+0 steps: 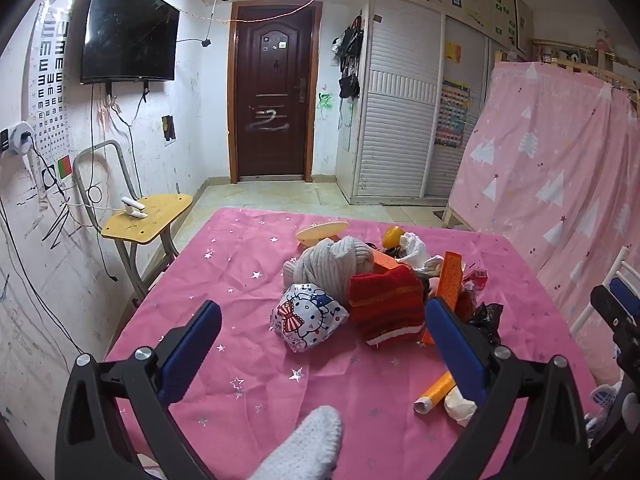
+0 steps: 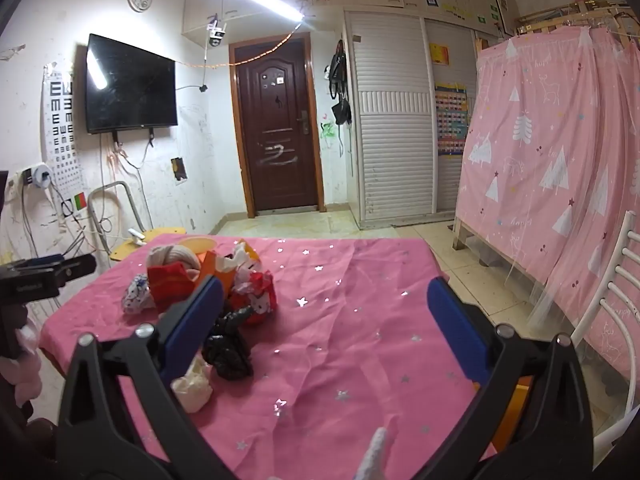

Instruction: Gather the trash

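A pile of trash and clutter lies on the pink star-print tablecloth: a Hello Kitty wrapper, a red knit cloth, a grey knit cloth, an orange carton, crumpled black plastic, an orange paper roll and white crumpled paper. My left gripper is open and empty, hovering just before the pile. My right gripper is open and empty over bare cloth, right of the black plastic and white paper.
A yellow stool stands left of the table by the wall. A white chair stands at the right, before a pink curtain. The other gripper shows at the left edge. An orange object lies under my right finger.
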Demonstrator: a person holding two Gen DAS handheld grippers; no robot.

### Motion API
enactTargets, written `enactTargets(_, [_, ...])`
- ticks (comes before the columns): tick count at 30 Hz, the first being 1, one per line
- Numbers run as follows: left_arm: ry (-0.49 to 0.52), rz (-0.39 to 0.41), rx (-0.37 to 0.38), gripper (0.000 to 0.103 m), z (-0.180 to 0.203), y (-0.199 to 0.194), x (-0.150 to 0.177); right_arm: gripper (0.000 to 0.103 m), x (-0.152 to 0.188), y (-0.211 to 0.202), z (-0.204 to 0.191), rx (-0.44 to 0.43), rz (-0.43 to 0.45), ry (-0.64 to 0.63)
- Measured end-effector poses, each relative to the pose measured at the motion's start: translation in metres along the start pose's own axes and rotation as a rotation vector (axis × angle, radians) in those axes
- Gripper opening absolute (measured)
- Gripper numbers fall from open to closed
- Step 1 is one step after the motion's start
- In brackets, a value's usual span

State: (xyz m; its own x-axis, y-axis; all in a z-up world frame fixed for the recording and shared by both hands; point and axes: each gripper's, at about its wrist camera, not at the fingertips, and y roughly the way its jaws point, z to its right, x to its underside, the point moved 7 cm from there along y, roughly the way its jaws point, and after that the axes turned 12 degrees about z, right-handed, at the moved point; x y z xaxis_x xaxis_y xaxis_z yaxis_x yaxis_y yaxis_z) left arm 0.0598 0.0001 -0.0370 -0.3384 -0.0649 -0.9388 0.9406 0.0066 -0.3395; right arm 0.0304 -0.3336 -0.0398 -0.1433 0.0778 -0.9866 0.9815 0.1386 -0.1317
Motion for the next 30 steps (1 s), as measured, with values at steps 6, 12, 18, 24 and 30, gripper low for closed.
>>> enactTargets(6, [0.003,0.001,-0.002,0.094,-0.0004,0.0001,0.0001,0.098,-0.0001,0.0000,-0.0001,-0.001,0.001,0.001])
enactTargets(12, [0.003,0.000,-0.001,0.094,0.0001,-0.0002,0.0001,0.098,-0.0022,-0.0023,0.0012,-0.002,0.000,0.000])
enactTargets(18, [0.003,-0.002,-0.002,0.094,-0.0001,0.0001,0.0001,0.098,-0.0001,-0.0004,0.0004,0.001,-0.001,0.000])
enactTargets(24, [0.004,-0.002,-0.001,0.094,0.0002,0.0002,0.0002,0.098,0.0000,-0.0003,0.0003,0.000,-0.001,0.000])
enactTargets(30, [0.004,-0.002,-0.001,0.094,0.0001,0.0001,0.0002,0.098,-0.0002,-0.0006,0.0002,0.001,-0.001,-0.001])
